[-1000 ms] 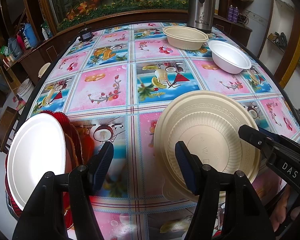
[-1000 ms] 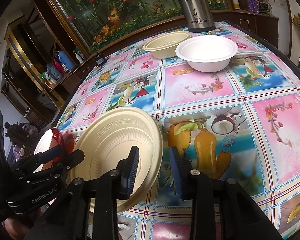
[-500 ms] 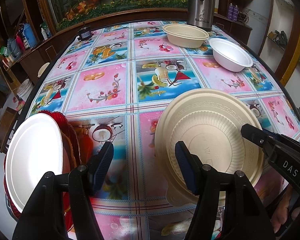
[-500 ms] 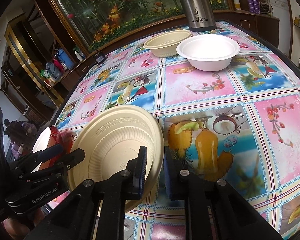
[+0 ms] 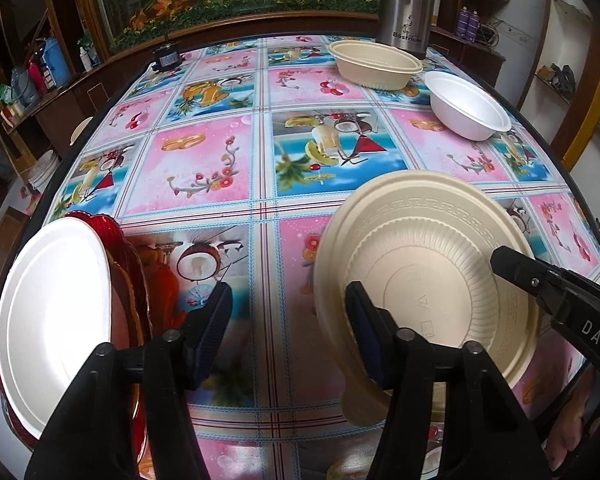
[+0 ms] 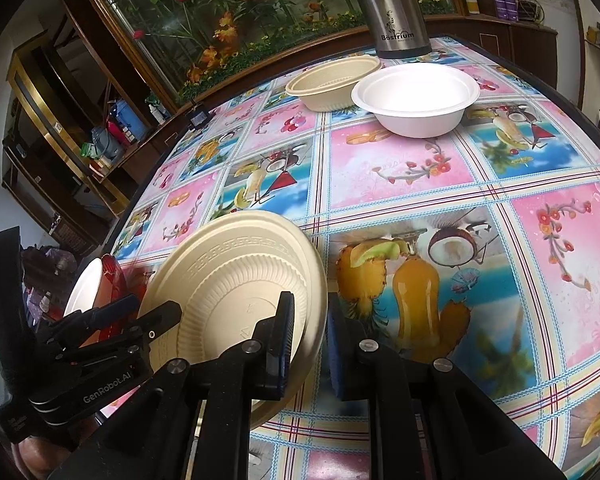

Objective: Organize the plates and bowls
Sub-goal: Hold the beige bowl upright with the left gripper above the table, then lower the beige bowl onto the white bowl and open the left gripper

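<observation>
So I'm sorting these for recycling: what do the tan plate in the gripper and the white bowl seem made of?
The tan plate looks like matte moulded plant-fibre pulp or bioplastic: embossed key-pattern rim, pressed ribs, dull sheen. The white bowl looks like matte moulded paper pulp or foam: thin rolled rim, no gloss. I can't tell which for sure.

Glossy plastic tablecloth (image 5: pixel 204 168); matt ribbed beige plate (image 5: pixel 424 280) (pulp-like); smooth white bowl (image 5: pixel 468 110); brushed steel flask (image 6: pixel 396 8).
</observation>
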A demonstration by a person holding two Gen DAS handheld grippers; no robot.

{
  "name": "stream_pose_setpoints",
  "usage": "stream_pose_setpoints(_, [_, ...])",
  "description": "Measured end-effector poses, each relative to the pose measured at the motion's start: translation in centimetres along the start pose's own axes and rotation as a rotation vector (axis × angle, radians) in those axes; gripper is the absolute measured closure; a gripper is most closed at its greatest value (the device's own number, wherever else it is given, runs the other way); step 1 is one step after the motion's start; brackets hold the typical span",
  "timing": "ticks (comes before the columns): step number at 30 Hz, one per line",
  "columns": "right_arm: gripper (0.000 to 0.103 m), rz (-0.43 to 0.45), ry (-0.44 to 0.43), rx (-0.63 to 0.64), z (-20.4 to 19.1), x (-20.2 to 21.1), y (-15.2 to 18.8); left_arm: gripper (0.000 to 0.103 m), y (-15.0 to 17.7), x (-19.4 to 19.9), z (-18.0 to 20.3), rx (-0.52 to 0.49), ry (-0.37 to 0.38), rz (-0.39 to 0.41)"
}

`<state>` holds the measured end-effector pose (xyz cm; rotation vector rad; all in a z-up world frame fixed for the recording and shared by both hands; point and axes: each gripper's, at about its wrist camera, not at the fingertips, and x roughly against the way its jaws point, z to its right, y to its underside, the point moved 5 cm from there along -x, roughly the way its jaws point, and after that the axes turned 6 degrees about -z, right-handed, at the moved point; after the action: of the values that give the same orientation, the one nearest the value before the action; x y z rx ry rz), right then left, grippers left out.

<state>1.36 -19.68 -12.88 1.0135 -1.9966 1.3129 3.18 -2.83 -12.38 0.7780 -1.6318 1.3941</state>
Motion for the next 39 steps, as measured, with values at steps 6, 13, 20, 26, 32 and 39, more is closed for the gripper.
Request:
stream_pose_setpoints(6, [0.087, 0.001, 0.001, 0.003, -0.1, 0.0, 0.1, 0.07, 0.1, 0.1, 0.8, -0.03, 0.023, 0.009])
stream_pose_setpoints(13, [0.087, 0.007, -0.001, 0.007, -0.4, 0.0, 0.1, 0.087, 0.2, 0.3, 1.6, -0.064, 0.034, 0.022])
stream_pose_setpoints(20, [0.087, 0.01, -0.002, 0.004, -0.5, 0.2, 0.2, 0.087, 0.3, 0.5, 1.6, -0.063, 0.048, 0.031])
stream_pose_setpoints(26, [0.088, 0.016, -0.002, 0.005, -0.5, 0.5, 0.3, 0.088, 0.2, 1.6, 1.6, -0.062, 0.045, 0.052])
stream_pose_setpoints(32, [0.088, 0.039, -0.008, 0.023, -1.6, 1.7, -0.1, 0.088, -0.2, 3.9, 0.5, -0.036, 0.035, 0.1])
stream_pose_setpoints(39, [0.087, 0.074, -0.033, 0.078, -5.5, 2.4, -1.5, 0.087, -0.6, 6.8, -3.7, 0.055, 0.013, 0.161])
